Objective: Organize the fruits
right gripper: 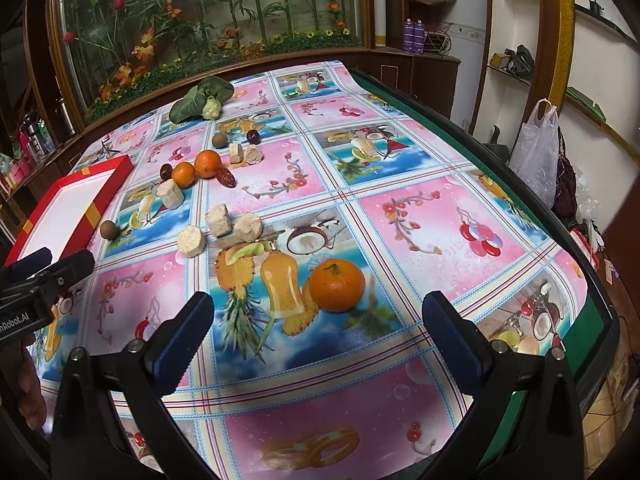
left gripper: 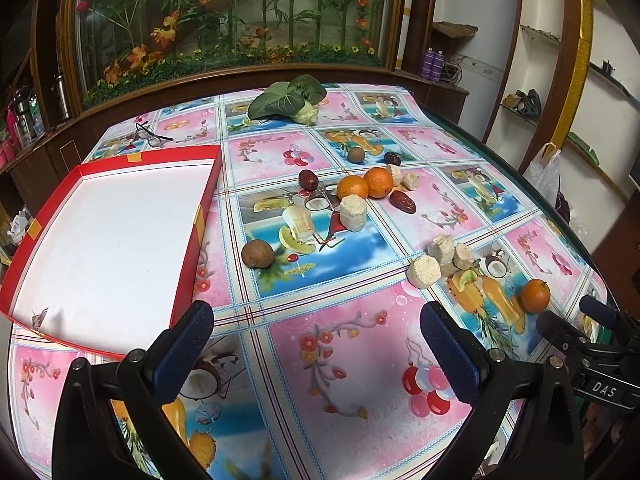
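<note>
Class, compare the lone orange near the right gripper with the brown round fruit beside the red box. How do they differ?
The lone orange is bright orange with a green stem mark; the brown fruit is dull brown and looks smaller. The orange sits apart by the right gripper; the brown fruit lies next to the red box. Both are round and rest on the tablecloth.

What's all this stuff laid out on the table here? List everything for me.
oranges: three, orange; two side by side mid-table, one alone near the right gripper
red dates: three, dark red, around the orange pair
brown round fruits: two, brown; one beside the box, one further back
pale chunks: seven or so, beige, in two clusters
leafy vegetable: one, green, far edge
glasses: one pair, dark, behind the box
box: one, red outside, white inside, nothing in it, left side
tablecloth: pink and blue fruit print
left gripper: open, empty
right gripper: open, empty, near the lone orange
</note>
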Action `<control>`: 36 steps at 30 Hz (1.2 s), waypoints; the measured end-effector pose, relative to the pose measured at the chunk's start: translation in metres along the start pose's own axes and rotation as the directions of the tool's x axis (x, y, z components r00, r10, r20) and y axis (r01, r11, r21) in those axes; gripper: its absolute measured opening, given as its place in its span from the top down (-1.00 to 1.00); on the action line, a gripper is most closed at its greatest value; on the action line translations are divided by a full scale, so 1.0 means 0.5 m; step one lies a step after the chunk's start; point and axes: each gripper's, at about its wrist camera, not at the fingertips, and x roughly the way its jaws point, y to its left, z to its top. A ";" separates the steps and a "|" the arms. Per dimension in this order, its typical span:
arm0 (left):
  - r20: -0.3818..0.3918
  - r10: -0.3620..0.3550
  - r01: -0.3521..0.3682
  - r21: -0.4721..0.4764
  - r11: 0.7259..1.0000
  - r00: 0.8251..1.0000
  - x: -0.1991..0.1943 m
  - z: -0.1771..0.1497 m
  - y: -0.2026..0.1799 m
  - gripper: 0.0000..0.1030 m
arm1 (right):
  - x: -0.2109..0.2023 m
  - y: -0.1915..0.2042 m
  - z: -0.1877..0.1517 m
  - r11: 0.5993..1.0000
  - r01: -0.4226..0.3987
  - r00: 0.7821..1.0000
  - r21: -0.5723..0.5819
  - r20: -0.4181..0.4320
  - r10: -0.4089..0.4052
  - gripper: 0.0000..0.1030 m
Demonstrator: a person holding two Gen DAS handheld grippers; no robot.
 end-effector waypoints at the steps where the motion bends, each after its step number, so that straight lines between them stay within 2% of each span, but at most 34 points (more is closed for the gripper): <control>1: -0.002 -0.005 0.005 0.002 1.000 1.000 0.002 -0.001 -0.002 -0.99 | 0.003 -0.003 -0.002 1.000 0.001 1.000 0.003 -0.006 -0.001 -1.00; 8: -0.025 -0.025 0.025 0.023 0.999 0.999 0.016 -0.002 -0.013 -0.99 | 0.035 -0.017 0.006 1.000 0.023 0.999 0.003 -0.032 -0.023 -0.96; 11: -0.028 -0.035 0.036 0.049 0.998 0.999 0.021 0.001 -0.028 -0.99 | 0.053 -0.018 0.018 1.000 0.024 0.999 -0.003 -0.049 -0.024 -0.62; 17: -0.058 -0.067 0.075 0.134 0.988 0.996 0.049 0.012 -0.085 -0.99 | 0.092 -0.016 0.023 1.000 0.026 0.993 -0.016 -0.119 -0.028 0.28; 20: -0.086 -0.087 0.101 0.176 0.979 0.993 0.071 0.017 -0.119 -0.95 | 0.091 -0.021 0.020 1.000 0.004 0.993 -0.023 -0.118 -0.007 0.29; 26: -0.139 -0.096 0.124 0.208 0.970 0.986 0.124 0.030 -0.166 -0.75 | 0.073 -0.041 0.012 1.000 -0.015 0.995 0.002 -0.101 0.015 0.29; 27: -0.149 -0.095 0.125 0.209 0.970 0.984 0.132 0.031 -0.170 -0.66 | 0.072 -0.045 0.011 1.000 -0.019 0.995 0.007 -0.100 0.019 0.29; 30: -0.157 -0.087 0.119 0.205 0.972 0.984 0.153 0.032 -0.172 -0.19 | 0.070 -0.056 0.006 0.999 -0.032 0.995 0.023 -0.097 0.034 0.29; 31: -0.145 -0.088 0.117 0.205 0.972 0.986 0.150 0.034 -0.169 0.26 | 0.068 -0.059 0.004 0.999 -0.037 0.995 0.028 -0.094 0.039 0.29; 32: -0.134 -0.092 0.118 0.200 0.973 0.987 0.145 0.037 -0.162 0.49 | 0.067 -0.061 0.003 0.999 -0.040 0.995 0.030 -0.093 0.043 0.29; 34: -0.140 -0.136 0.159 0.164 0.974 0.981 0.142 0.041 -0.144 0.48 | 0.065 -0.064 0.003 0.998 -0.049 0.995 0.033 -0.090 0.051 0.29; 36: -0.133 -0.144 0.165 0.162 0.973 0.981 0.138 0.037 -0.137 0.48 | 0.064 -0.066 0.002 0.998 -0.054 0.994 0.033 -0.090 0.057 0.29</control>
